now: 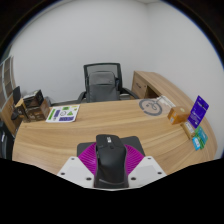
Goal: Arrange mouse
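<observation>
A black computer mouse (110,159) sits between my two fingers, its nose pointing away from me over the wooden desk (90,130). Both purple pads (91,157) press against its sides, so my gripper (110,163) is shut on the mouse. The mouse appears held just above the near part of the desk; its underside is hidden.
A grey office chair (101,83) stands behind the desk. A leaflet (62,114) lies at the desk's left. To the right are a round grey object (151,106), an orange item (178,116), a purple card (197,111) and a teal box (199,139). Shelves (28,104) stand far left.
</observation>
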Action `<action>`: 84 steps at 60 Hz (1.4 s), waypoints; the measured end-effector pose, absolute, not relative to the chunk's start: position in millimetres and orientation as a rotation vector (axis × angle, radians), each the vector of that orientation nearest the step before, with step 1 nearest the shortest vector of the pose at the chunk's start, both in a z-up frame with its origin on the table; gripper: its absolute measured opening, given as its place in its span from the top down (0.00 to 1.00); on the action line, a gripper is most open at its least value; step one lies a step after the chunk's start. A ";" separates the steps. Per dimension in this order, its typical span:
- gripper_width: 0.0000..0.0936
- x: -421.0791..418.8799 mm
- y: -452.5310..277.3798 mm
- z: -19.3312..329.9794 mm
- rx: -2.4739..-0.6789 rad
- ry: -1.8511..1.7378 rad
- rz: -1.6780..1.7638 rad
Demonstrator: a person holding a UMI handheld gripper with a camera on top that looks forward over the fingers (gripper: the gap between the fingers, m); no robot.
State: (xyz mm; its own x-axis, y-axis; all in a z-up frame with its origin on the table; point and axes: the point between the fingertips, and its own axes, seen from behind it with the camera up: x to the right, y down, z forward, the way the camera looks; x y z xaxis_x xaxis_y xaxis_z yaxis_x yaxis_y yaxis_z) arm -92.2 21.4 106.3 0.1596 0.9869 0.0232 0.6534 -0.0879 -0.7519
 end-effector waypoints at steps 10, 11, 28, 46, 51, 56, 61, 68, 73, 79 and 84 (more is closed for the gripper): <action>0.56 -88.1 23.3 42.6 -1.823 -1.599 0.642; 0.56 -88.1 23.9 37.3 -1.821 -1.599 0.640; 0.44 -78.1 31.8 -12.2 -1.825 -1.615 0.552; 0.08 -52.1 19.9 41.3 -1.820 -1.601 0.584; 0.08 -20.7 9.7 86.2 -1.807 -1.609 0.605; 0.08 20.5 -1.2 138.8 -1.752 -1.617 0.605; 0.08 67.3 -11.4 183.8 -1.704 -1.630 0.594; 0.08 127.3 -25.8 223.0 -1.708 -1.611 0.603; 0.08 165.3 -34.0 234.5 -1.743 -1.605 0.612; 0.08 196.6 -39.8 243.4 -1.777 -1.598 0.633; 0.08 215.7 -41.0 248.5 -1.785 -1.584 0.642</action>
